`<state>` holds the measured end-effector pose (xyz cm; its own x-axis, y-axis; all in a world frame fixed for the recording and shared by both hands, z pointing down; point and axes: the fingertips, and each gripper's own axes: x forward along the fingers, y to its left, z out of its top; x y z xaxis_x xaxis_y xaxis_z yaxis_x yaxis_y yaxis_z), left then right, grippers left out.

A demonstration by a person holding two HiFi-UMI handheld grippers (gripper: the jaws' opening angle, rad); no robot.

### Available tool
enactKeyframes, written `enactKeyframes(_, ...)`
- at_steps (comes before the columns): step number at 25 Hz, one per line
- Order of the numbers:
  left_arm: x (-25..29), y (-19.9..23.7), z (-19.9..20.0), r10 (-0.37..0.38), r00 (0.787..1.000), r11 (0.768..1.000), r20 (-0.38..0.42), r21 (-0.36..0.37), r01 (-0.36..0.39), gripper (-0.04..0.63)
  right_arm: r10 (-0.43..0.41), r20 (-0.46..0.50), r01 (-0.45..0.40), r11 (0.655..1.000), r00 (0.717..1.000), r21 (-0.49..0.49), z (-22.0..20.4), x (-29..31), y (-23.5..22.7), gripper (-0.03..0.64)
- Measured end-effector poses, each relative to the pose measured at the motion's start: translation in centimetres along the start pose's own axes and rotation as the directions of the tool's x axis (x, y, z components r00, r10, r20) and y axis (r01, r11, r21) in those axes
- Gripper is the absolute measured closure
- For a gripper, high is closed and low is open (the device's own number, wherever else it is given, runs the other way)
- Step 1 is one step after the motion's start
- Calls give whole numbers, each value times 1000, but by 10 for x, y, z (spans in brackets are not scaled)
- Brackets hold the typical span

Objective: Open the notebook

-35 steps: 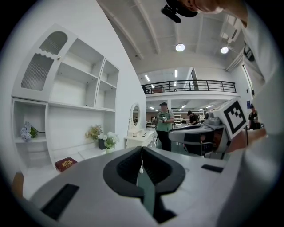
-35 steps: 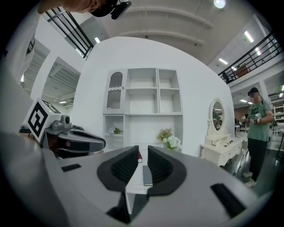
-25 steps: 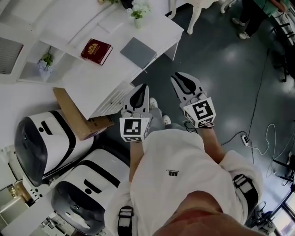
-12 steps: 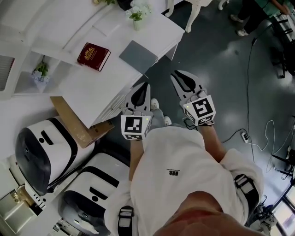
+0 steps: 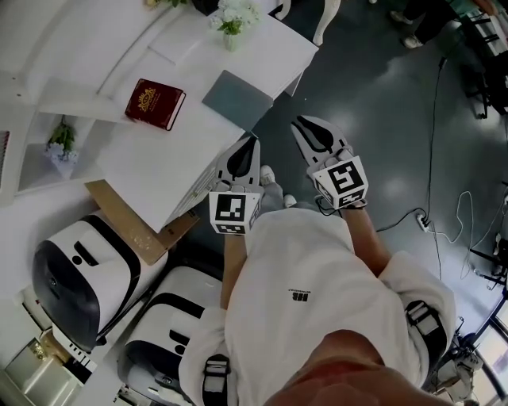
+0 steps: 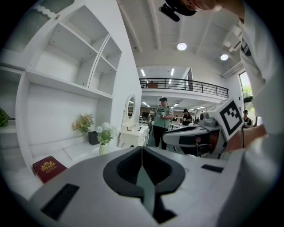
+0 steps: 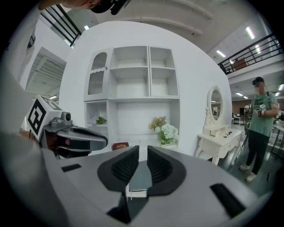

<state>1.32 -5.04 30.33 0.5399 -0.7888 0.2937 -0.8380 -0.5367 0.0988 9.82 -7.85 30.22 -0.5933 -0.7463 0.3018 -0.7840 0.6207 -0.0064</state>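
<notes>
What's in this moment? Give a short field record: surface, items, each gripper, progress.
Surface: white desk
Items: grey notebook, closed, near the desk's edge; red book, closed; white flowers in a vase
Left gripper: fingers together, empty
Right gripper: fingers slightly apart, just closed a little, nothing between them
Progress: notebook not yet touched or opened

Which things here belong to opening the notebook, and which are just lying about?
For the job: grey notebook, left tool, right tool.
Lying about: red book, white flowers, small shelf plant, cardboard piece, white-and-black machines.
</notes>
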Motion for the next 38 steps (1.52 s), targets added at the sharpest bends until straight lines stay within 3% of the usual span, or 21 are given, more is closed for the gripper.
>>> enactKeyframes(17,59,40,-44,-109,989,993,-96,-51,105,595,-10,-136,21,997,991,78,-61,72,-15,575)
enactKeyframes(38,113,71,-92,-19,986,993,-168,-119,-1,595,103,-245,-83,992,964,91,-124,137,-49,568)
